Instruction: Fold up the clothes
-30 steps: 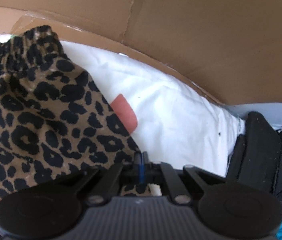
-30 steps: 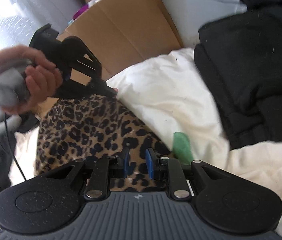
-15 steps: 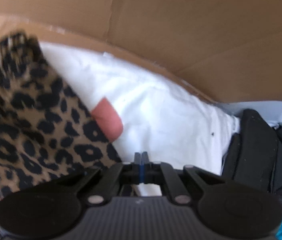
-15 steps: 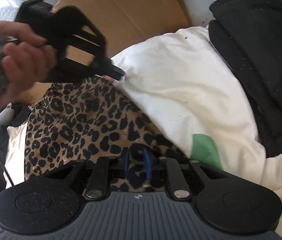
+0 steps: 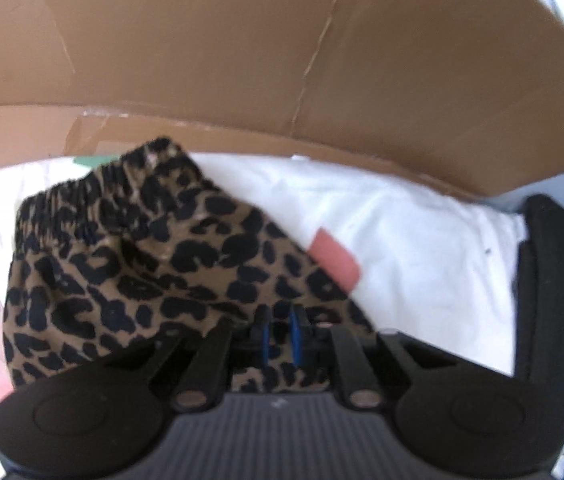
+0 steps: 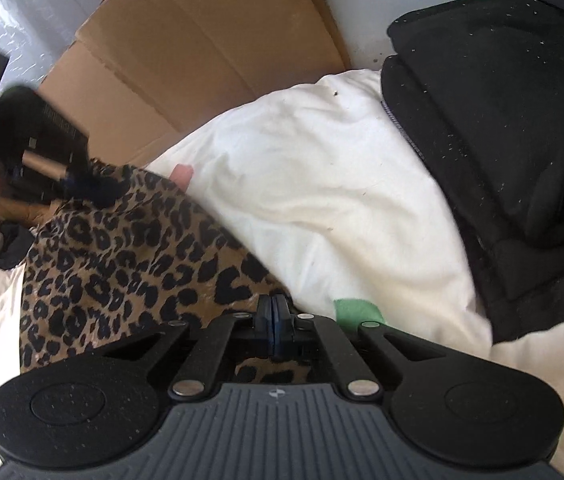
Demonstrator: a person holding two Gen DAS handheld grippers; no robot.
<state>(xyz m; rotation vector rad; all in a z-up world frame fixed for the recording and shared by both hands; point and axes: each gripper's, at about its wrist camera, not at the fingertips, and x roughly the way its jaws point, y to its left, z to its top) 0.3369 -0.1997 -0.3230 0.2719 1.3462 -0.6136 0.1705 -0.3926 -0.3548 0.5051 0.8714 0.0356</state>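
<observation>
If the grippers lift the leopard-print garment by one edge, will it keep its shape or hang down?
The leopard-print garment will probably hang limp: it already drapes in soft folds over the white bedding. Its gathered waistband looks thicker, so that edge may sag less. It seems thin and likely light, easy for the right gripper to carry.

A bed covered by a white duvet (image 6: 322, 200) with scattered colour patches carries everything here. Taking the leopard-print garment (image 6: 121, 264) as the landmark: it lies crumpled directly on the duvet, its elastic waistband (image 5: 93, 196) at its far edge in the left wrist view. A pink patch (image 5: 334, 258) of the duvet peeks out at its right edge, and a green patch (image 6: 356, 310) shows just beside its near corner. Well to its right, folded black clothing (image 6: 502, 140) rests on the duvet. Behind it, brown cardboard (image 5: 282, 60) stands along the bed's far edge.
</observation>
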